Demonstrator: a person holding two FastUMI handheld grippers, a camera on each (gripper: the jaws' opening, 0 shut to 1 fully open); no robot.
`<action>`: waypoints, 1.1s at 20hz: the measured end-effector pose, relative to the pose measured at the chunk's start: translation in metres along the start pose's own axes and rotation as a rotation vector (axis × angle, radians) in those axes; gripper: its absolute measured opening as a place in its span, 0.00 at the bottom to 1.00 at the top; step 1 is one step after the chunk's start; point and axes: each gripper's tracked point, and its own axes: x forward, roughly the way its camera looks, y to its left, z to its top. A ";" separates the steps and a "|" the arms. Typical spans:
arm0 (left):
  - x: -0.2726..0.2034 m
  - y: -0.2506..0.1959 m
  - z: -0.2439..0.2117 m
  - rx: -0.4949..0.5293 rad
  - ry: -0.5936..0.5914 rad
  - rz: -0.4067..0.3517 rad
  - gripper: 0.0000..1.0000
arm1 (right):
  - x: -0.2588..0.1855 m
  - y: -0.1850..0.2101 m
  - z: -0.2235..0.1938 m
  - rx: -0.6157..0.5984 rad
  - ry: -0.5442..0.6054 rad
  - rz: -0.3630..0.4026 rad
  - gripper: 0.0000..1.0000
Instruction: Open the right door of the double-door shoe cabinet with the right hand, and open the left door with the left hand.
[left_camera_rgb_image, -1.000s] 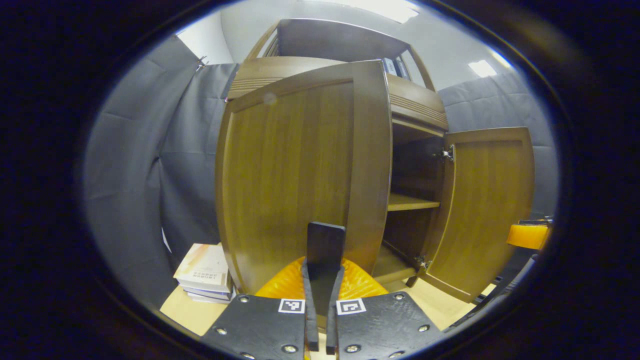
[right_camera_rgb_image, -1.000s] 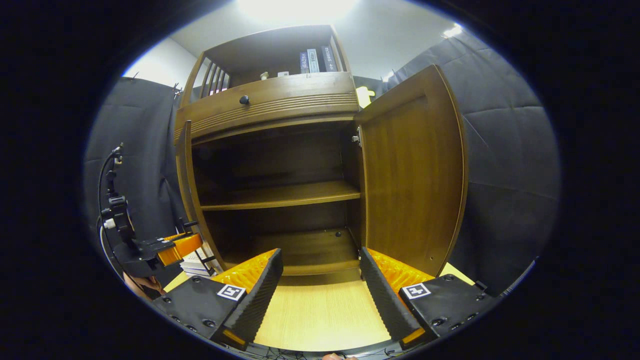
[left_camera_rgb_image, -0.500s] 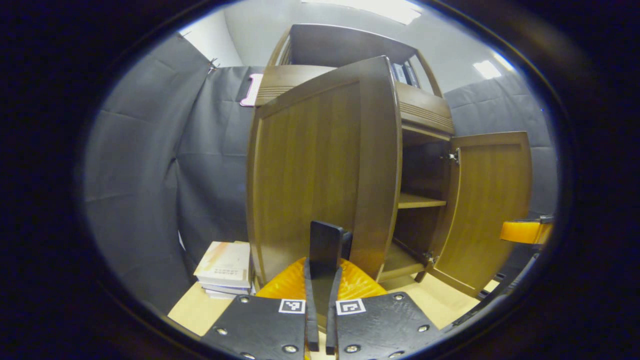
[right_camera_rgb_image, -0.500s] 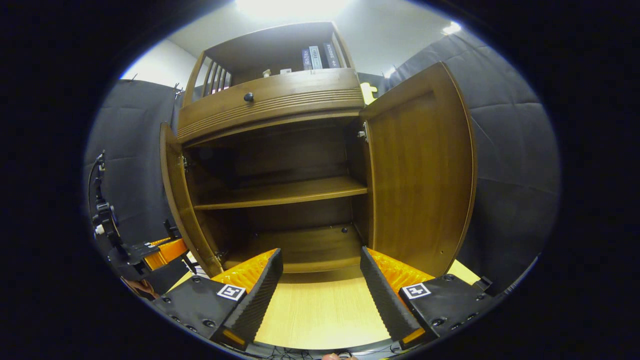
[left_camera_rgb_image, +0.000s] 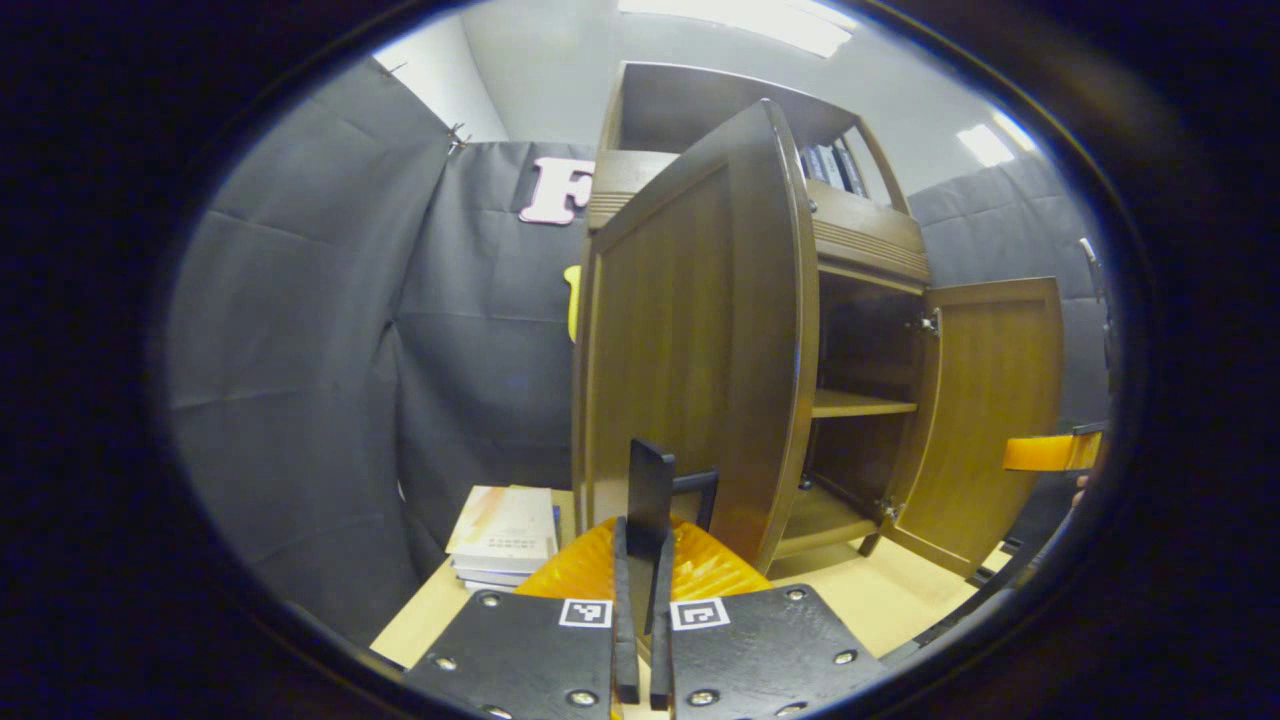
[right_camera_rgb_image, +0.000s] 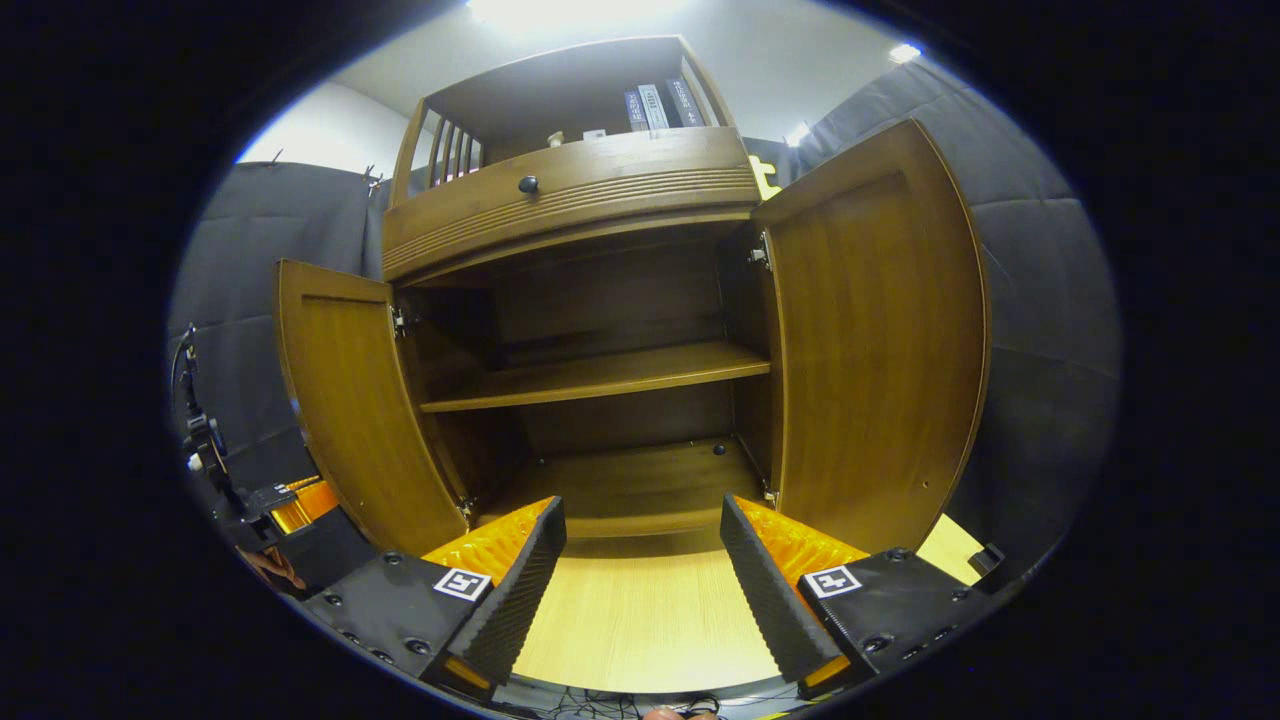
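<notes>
Shoe cabinet (right_camera_rgb_image: 600, 400) doors wide, shelves bare; left gripper (left_camera_rgb_image: 640, 560) clamped on door handle (left_camera_rgb_image: 652, 490); right gripper (right_camera_rgb_image: 640, 580) agape.

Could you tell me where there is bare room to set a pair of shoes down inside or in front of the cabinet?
Free: the middle shelf, the cabinet floor, and the tabletop between the open doors. Crowded: left of the left door, where books are stacked.

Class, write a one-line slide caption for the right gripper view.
Open right gripper faces the brown wooden double-door shoe cabinet, its left door and right door both swung open.
</notes>
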 end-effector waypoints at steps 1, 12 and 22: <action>-0.003 0.012 0.001 -0.010 -0.004 0.007 0.08 | 0.000 0.001 0.001 0.000 0.000 0.000 0.93; -0.014 0.101 0.006 -0.064 0.008 -0.026 0.07 | -0.007 -0.029 0.013 -0.002 -0.026 -0.074 0.92; -0.022 0.101 0.016 -0.070 0.000 0.010 0.05 | -0.019 -0.061 0.016 -0.006 -0.020 -0.147 0.92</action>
